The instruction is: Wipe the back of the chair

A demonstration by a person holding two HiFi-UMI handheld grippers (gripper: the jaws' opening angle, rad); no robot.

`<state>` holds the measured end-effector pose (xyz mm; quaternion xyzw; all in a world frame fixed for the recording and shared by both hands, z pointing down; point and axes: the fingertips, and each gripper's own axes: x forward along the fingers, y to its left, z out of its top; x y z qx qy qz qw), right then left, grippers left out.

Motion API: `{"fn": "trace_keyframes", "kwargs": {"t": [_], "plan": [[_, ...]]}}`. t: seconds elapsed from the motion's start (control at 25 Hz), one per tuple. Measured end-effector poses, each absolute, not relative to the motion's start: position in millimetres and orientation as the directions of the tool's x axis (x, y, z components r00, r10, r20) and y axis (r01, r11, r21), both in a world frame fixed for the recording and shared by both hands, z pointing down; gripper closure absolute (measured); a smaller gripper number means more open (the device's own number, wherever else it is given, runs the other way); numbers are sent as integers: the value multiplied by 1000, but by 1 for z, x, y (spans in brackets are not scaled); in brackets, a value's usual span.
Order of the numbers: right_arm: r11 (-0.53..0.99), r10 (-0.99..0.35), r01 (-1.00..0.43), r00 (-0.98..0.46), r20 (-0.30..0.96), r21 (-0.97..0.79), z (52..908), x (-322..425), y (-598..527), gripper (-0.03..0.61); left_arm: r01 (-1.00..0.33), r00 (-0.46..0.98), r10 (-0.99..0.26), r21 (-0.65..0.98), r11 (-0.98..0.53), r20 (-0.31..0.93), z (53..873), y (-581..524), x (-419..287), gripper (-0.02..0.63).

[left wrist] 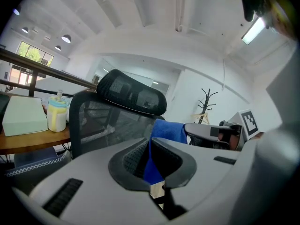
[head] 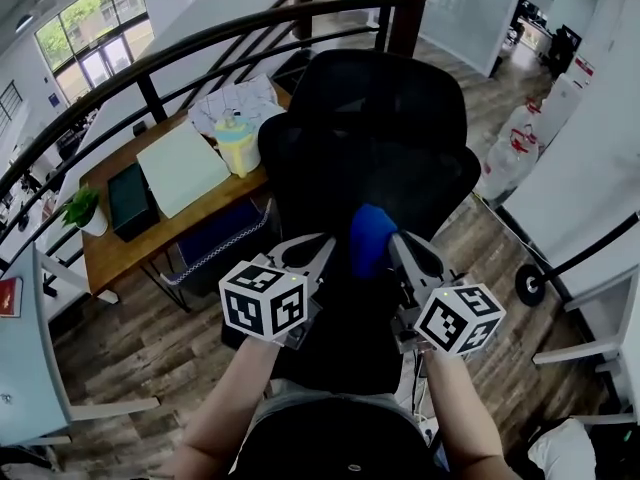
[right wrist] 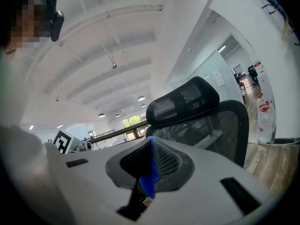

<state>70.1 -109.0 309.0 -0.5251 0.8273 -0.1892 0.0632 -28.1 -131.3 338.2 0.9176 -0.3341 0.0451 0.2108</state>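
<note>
Between your two tools the cloth point(head: 371, 236) is bunched into a short blue pad, and each tool has one end of it. Your left tool point(head: 316, 251) has its jaws pressed together on a fold. The left gripper view shows blue running down the slot between the pads, and the rest of the fabric rises past the tips toward the other tool. Your right tool point(head: 408, 253) is clamped the same way on a thin edge, with only a sliver of blue showing between its jaws. Gripped from both sides like this, the cloth should spread broad across mesh rather than crumple under one tip.

Straight ahead of both tools stands the chair point(head: 372, 128) with its back turned to you. The headrest point(head: 385, 83) is above the tips and the mesh panel level with them. Seen from your head, the cloth lies over the lower middle of that back, but no view settles whether it touches the mesh. Beyond the chair, off to the left tool's side, is the counter point(head: 115, 253).

I judge the wipe to be at its very start. The next move likely calls for pushing both tools forward together until the cloth presses the mesh. Then sweep evenly, so neither end pulls free.
</note>
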Motion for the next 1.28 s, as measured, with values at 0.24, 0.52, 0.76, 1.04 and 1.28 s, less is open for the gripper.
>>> {"fn": "trace_keyframes", "kwargs": {"t": [0.24, 0.52, 0.76, 1.04, 1.28], "plan": [[391, -884, -845, -455, 106, -365, 312, 67, -99, 540, -623, 781, -580, 359, -694, 234, 344, -116, -24, 588], [413, -873, -842, -474, 112, -347, 314, 61, -97, 540, -621, 783, -571, 359, -696, 247, 350, -111, -23, 588], [441, -857, -841, -498, 130, -313, 315, 58, -98, 541, -621, 783, -567, 363, -695, 255, 356, -109, -25, 588], [468, -832, -837, -526, 177, -283, 323, 59, -92, 540, -622, 783, -559, 371, -690, 272, 364, -106, -24, 588], [472, -828, -843, -525, 200, -257, 326, 64, -91, 541, -620, 784, -558, 366, -694, 271, 363, -107, -24, 588]]}}
